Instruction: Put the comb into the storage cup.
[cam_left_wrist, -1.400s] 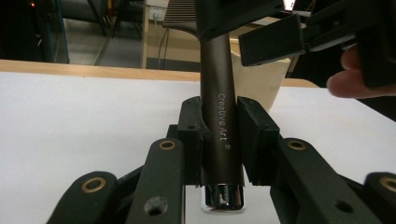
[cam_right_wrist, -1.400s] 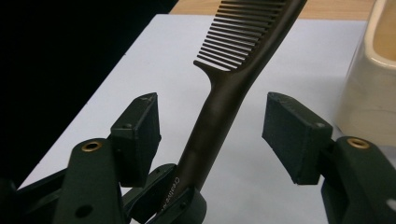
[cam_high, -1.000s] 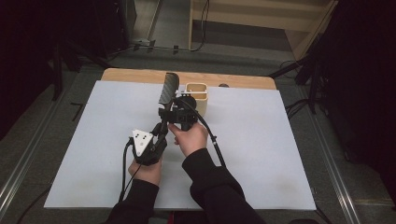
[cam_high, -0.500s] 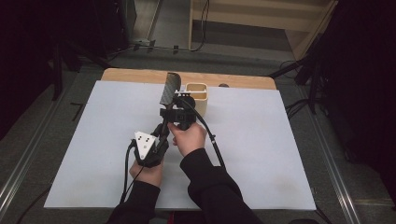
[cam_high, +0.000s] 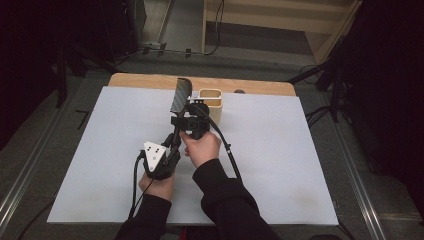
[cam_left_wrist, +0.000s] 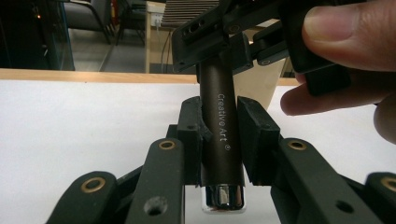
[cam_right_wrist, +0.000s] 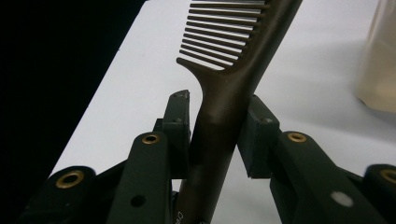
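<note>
A dark brown wide-tooth comb (cam_high: 181, 95) stands tilted over the white table, teeth up and away from me. Its handle (cam_left_wrist: 222, 140) carries the words "Creative Art" and ends in a shiny cap. My left gripper (cam_left_wrist: 219, 116) is shut on the lower handle, both pads pressed against it. My right gripper (cam_right_wrist: 219, 116) sits just above on the same handle, below the teeth (cam_right_wrist: 224, 42). Its jaws have just been closing, and its pads now press on the handle. In the high view the left gripper (cam_high: 172, 142) is nearer me and the right gripper (cam_high: 187, 120) is beyond it.
A beige two-compartment holder (cam_high: 212, 102) stands right behind the comb, close to the right gripper. The white board (cam_high: 280, 150) covers the table, with a wooden strip (cam_high: 140, 80) along its far edge. Dark floor and cables lie beyond the table.
Both hands and the comb stay where they were. The right gripper's jaws look drawn in closer around the comb's handle.
</note>
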